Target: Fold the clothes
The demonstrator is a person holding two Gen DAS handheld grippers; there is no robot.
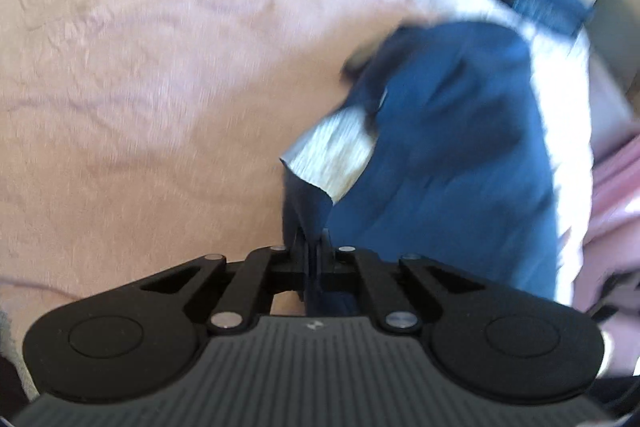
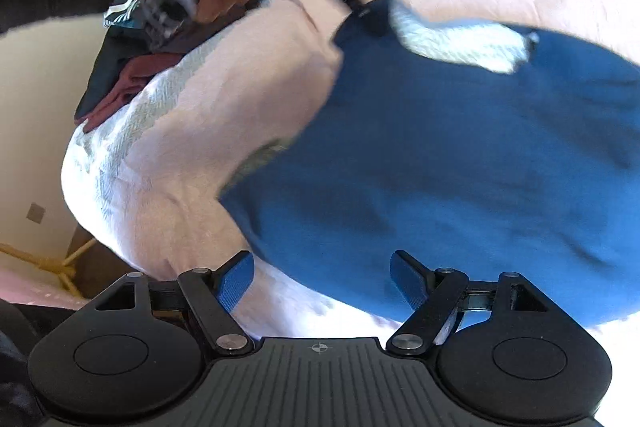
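Left claw (image 1: pixel 311 247) clenched on blue garment's (image 1: pixel 452 147) corner on the bed (image 1: pixel 140 67); right claw (image 2: pixel 322 283) released above it; judged next: grasp opposite edge.

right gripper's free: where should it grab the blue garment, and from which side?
Likely the near hem of the blue garment, at the corner just ahead of the open right gripper. Come down from above, fingers straddling the edge: it lies flat on the pink blanket, while the left gripper already pinches the far end.
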